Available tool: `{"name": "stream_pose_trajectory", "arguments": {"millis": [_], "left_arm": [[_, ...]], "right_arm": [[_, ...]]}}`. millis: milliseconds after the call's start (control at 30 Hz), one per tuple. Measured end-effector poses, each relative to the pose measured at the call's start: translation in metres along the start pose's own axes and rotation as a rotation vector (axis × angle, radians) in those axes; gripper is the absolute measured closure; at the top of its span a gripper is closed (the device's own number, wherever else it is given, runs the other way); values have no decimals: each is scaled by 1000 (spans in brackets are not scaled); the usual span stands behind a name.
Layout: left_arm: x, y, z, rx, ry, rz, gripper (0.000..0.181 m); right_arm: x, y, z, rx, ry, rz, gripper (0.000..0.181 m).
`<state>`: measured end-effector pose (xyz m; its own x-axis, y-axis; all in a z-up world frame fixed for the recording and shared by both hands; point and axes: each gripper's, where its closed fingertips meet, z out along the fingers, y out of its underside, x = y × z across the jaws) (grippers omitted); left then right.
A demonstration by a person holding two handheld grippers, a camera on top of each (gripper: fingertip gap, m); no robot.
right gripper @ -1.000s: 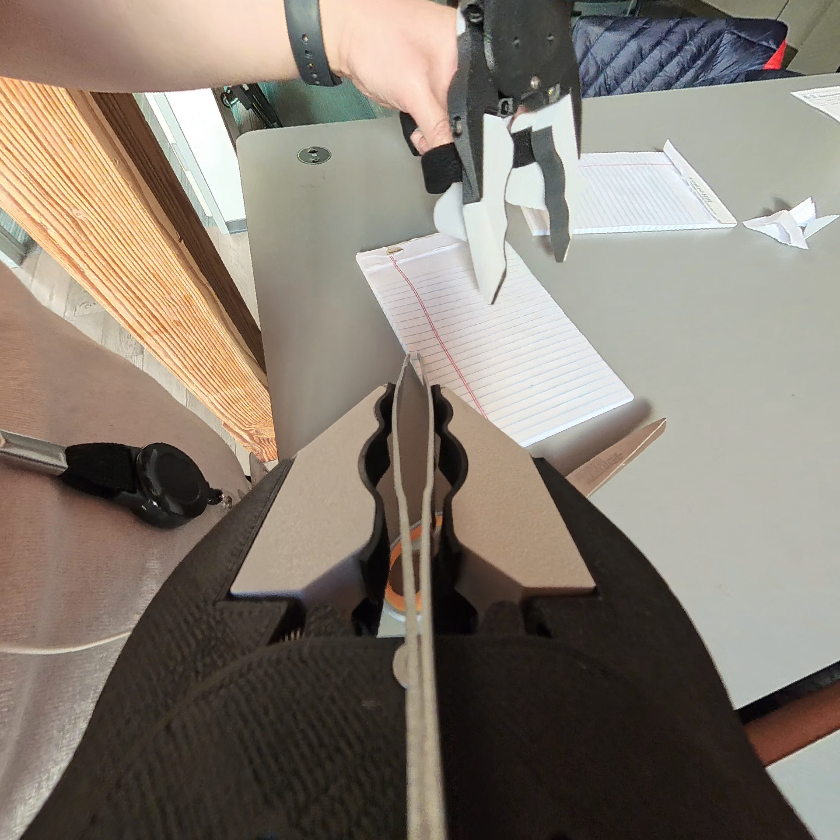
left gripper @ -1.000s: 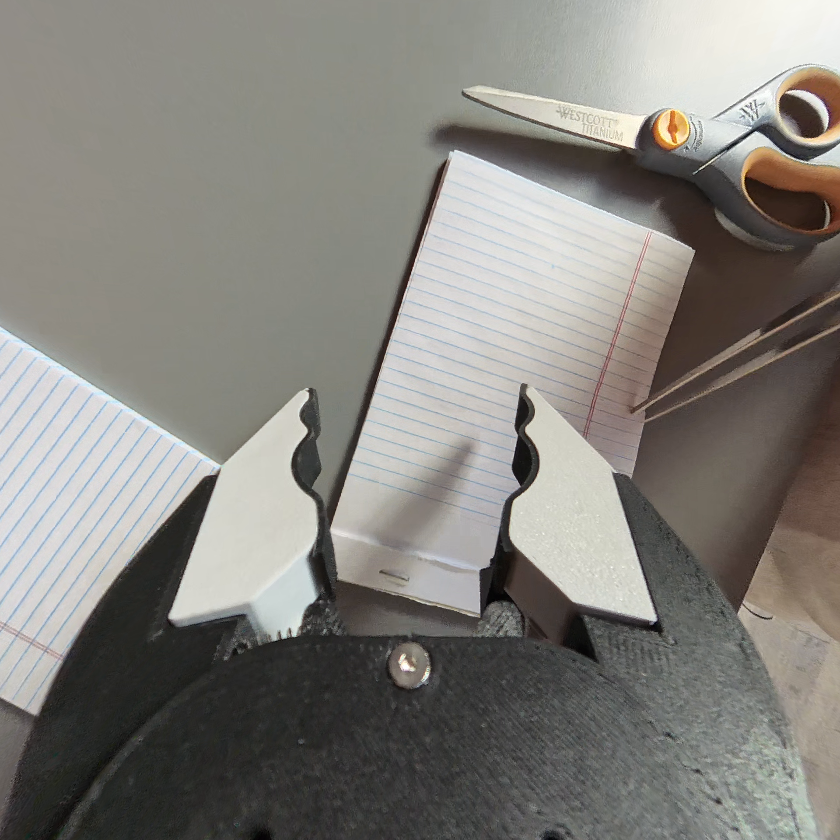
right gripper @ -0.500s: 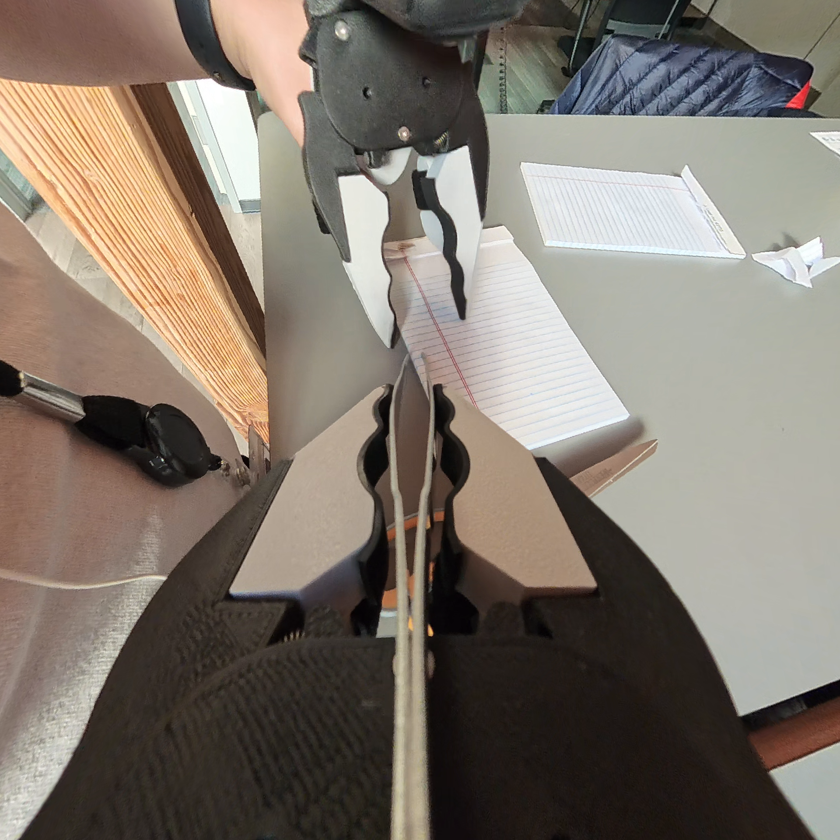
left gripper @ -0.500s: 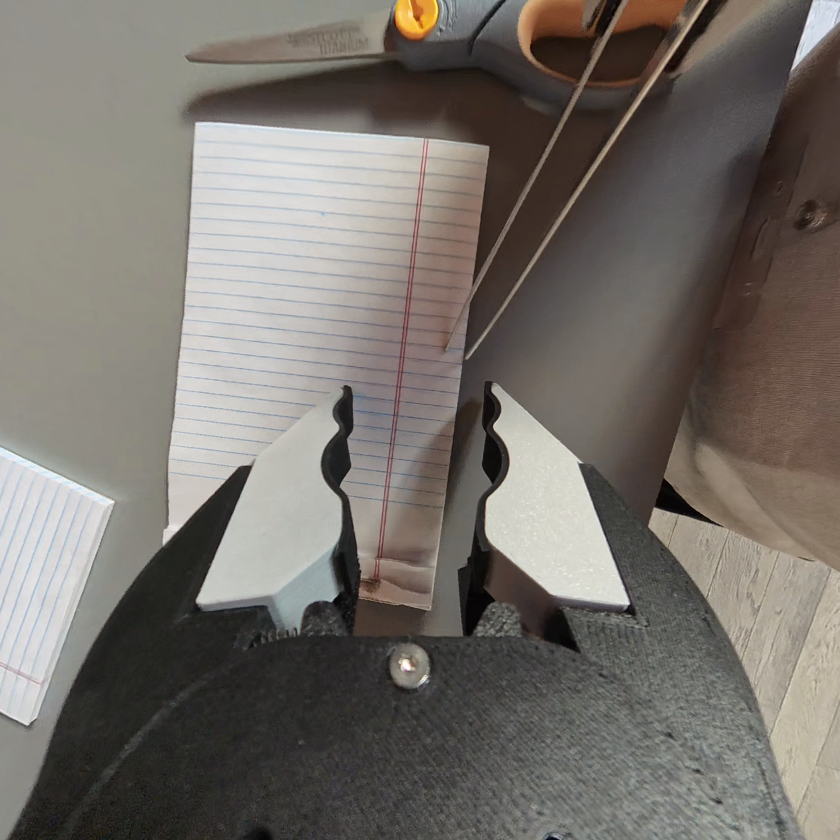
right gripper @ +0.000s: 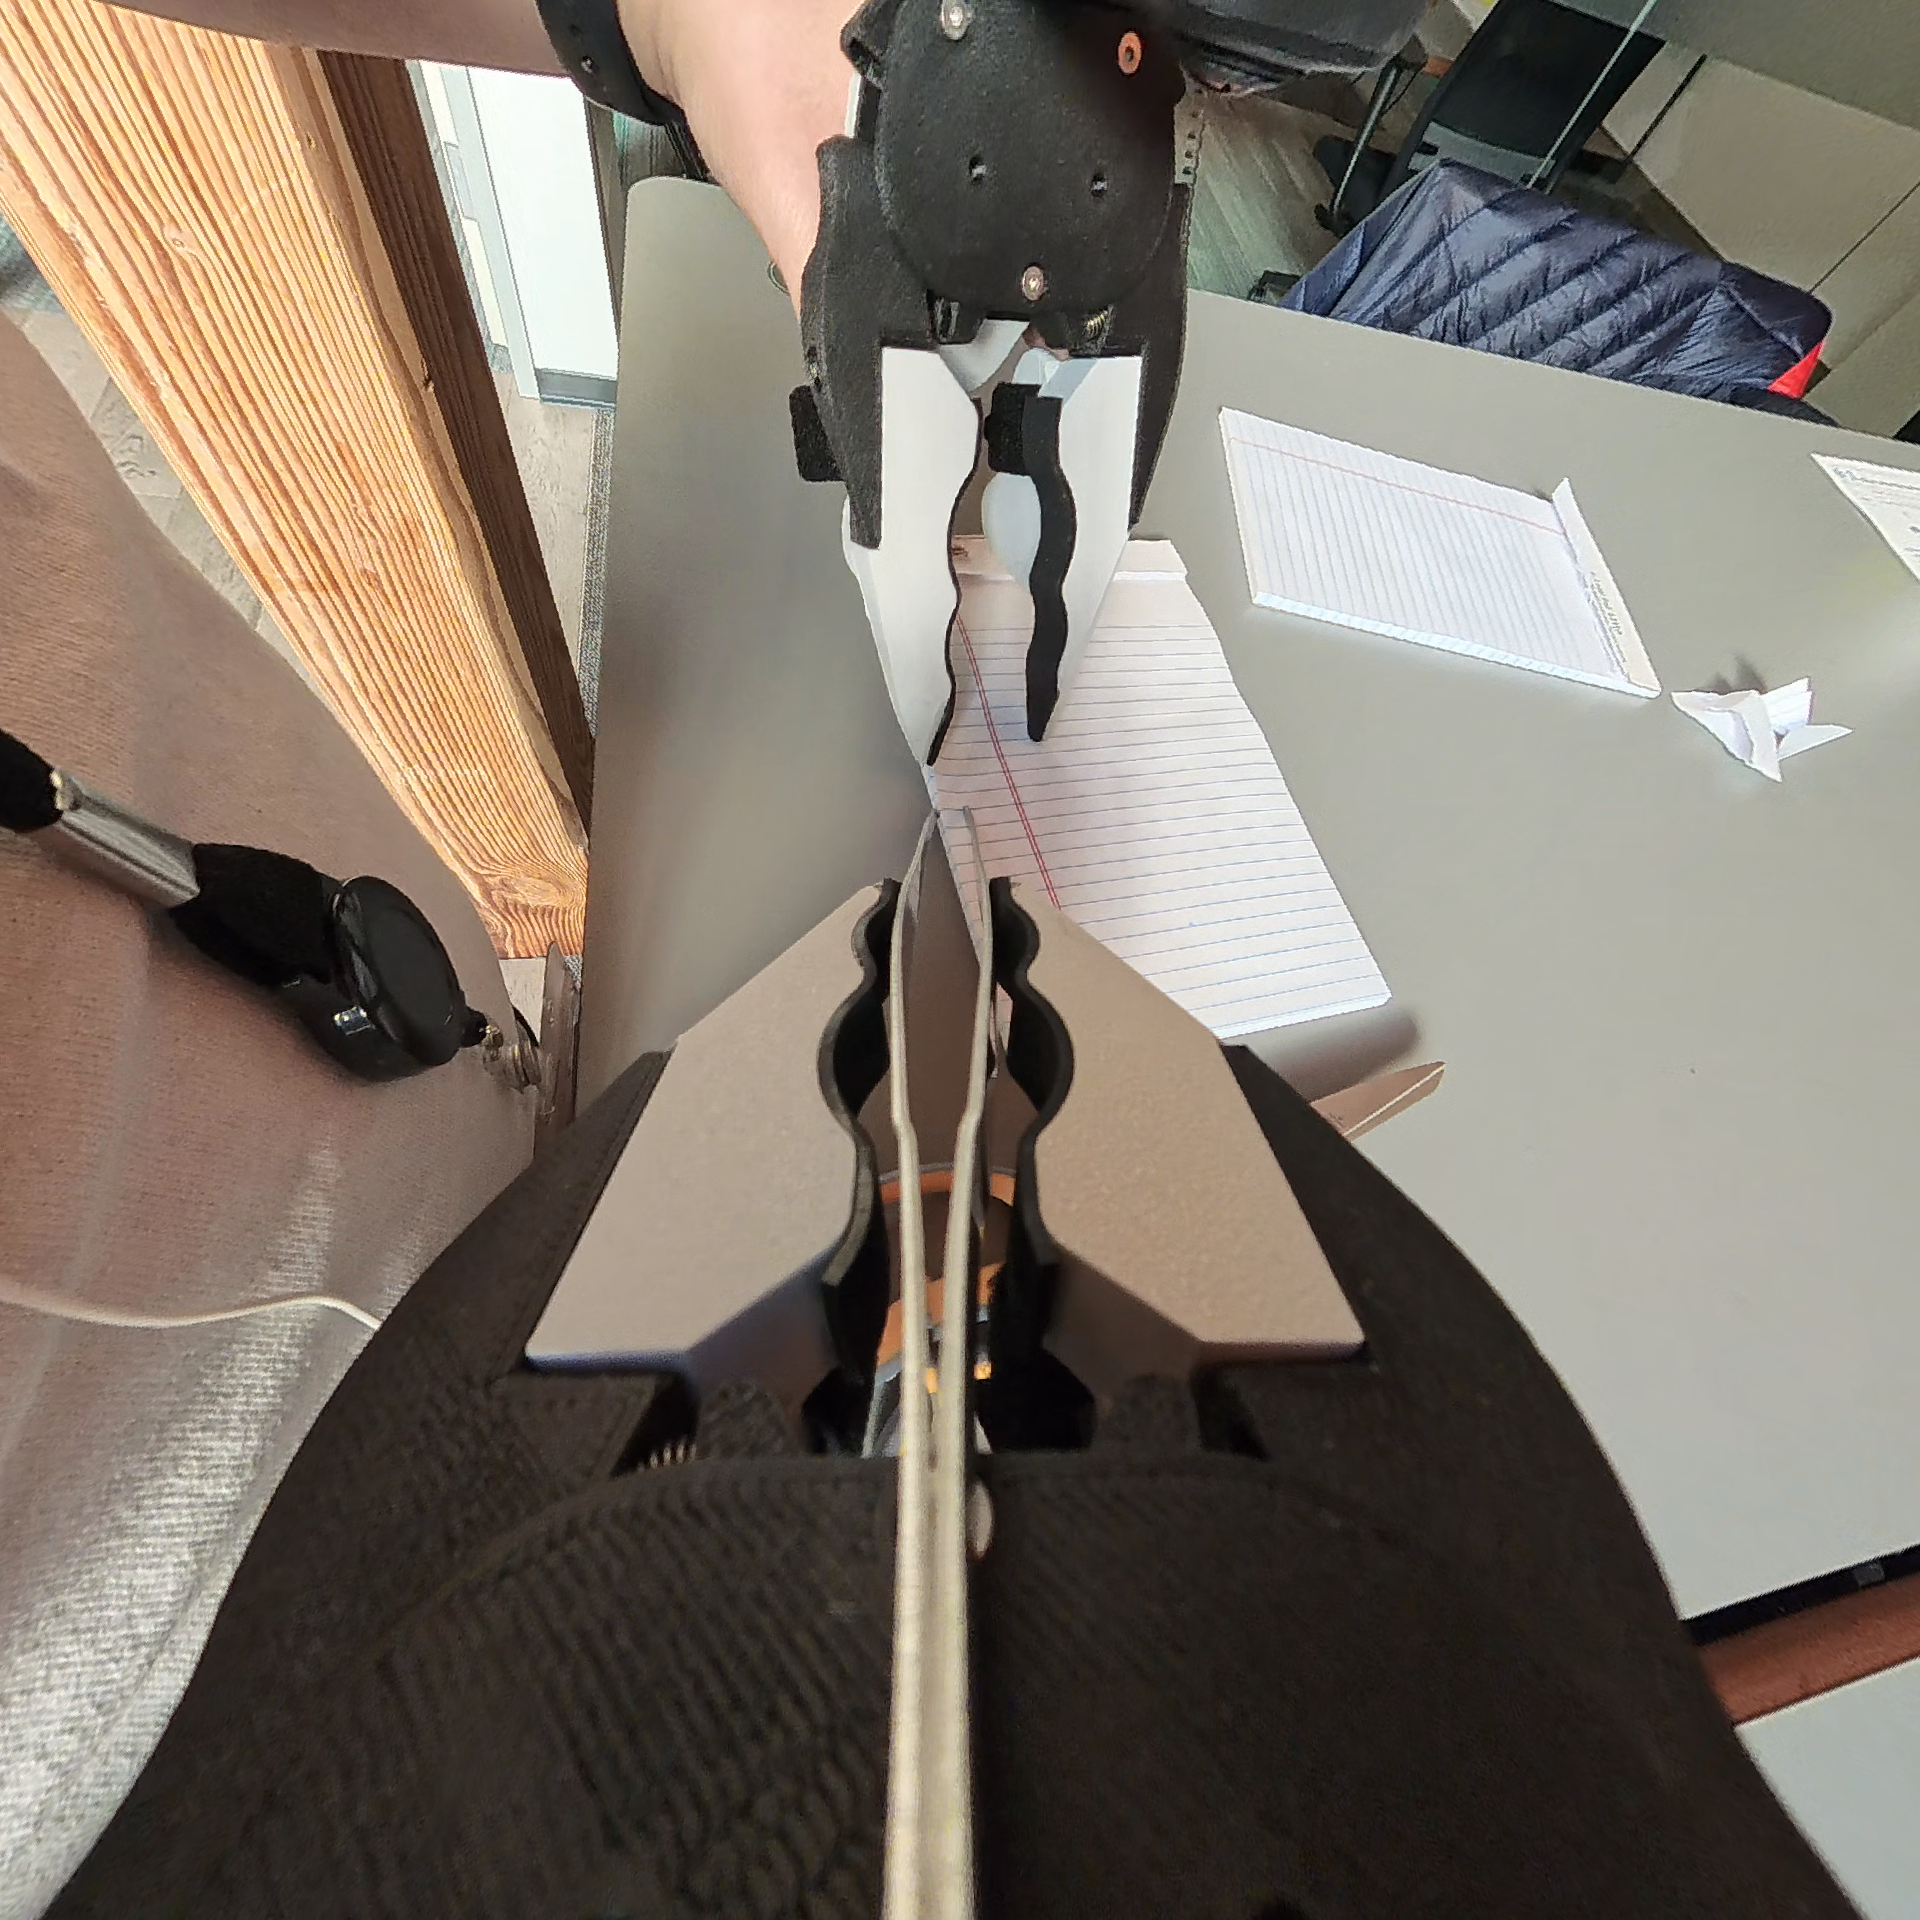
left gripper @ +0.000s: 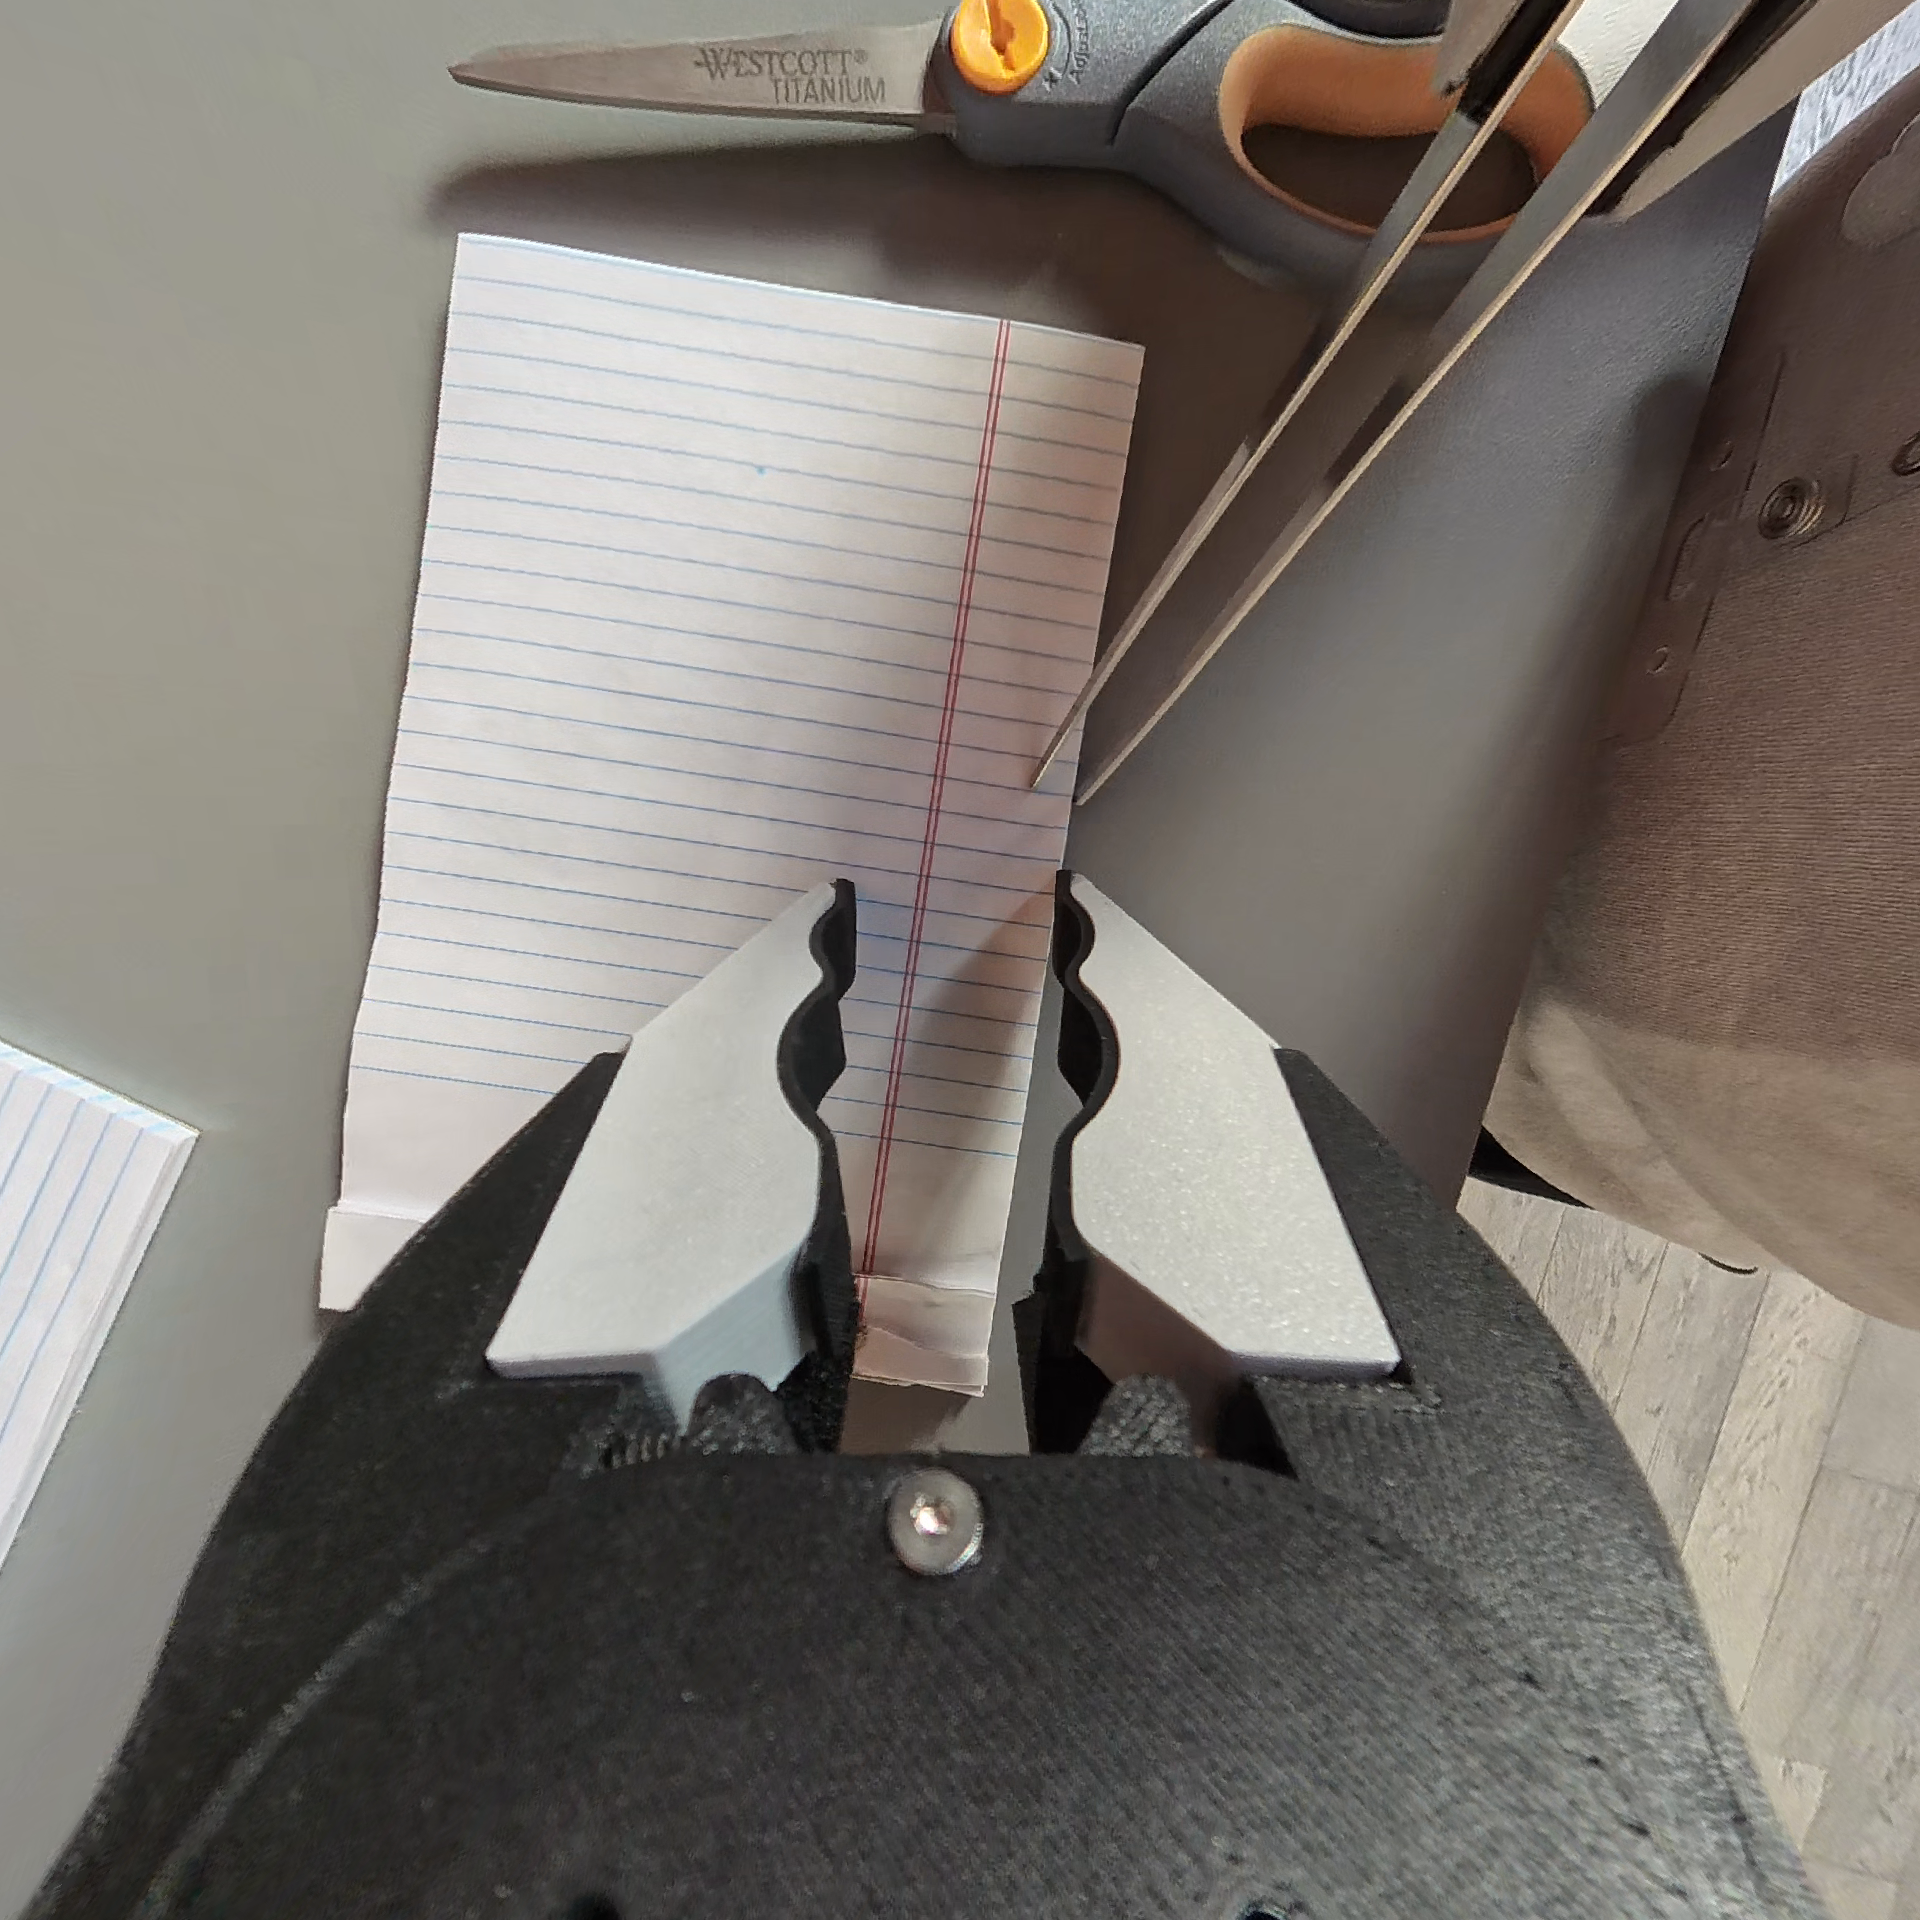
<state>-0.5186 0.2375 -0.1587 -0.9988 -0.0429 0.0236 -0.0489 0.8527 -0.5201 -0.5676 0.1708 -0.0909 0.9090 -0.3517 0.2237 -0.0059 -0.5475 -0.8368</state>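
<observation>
While the left gripper (left gripper: 954, 883) hangs over the near corner of a lined sheet (left gripper: 727, 665), its jaws stand apart with nothing between them; the sheet's red margin line runs up through the gap. Sheet lies flat on the grey table (left gripper: 208, 416), its stapled, folded strip nearest this gripper's body.

Right gripper (right gripper: 940, 888): jaws closed in on a pair of metal tweezers (right gripper: 935, 1143), gripping them along the shafts. Tweezer tips part slightly, ahead of the fingertips, pointing at the sheet's right edge; contact with the paper cannot be told. In the left wrist view the tweezers (left gripper: 1299, 499) come in from the upper right, tips ending just ahead and to the right of the left gripper's fingertips.

Scissors (left gripper: 1039, 94), grey and orange handles, closed, lie beyond the sheet's far edge; the right gripper is over their handles.

Lined notepad (right gripper: 1423, 540) lies well off to the right gripper's front right, with a small folded paper piece (right gripper: 1756, 727) beside it.
</observation>
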Motion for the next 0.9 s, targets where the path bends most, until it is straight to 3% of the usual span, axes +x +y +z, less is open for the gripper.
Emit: {"name": "stream_pose_trajectory", "arguments": {"millis": [767,900], "left_arm": [[0,-2,-2,54,80,-54,147],[1,-2,-2,56,67,-45,140]], "right_arm": [[6,-7,5,21,12,23,164],[4,-7,5,6,26,-35,166]]}}
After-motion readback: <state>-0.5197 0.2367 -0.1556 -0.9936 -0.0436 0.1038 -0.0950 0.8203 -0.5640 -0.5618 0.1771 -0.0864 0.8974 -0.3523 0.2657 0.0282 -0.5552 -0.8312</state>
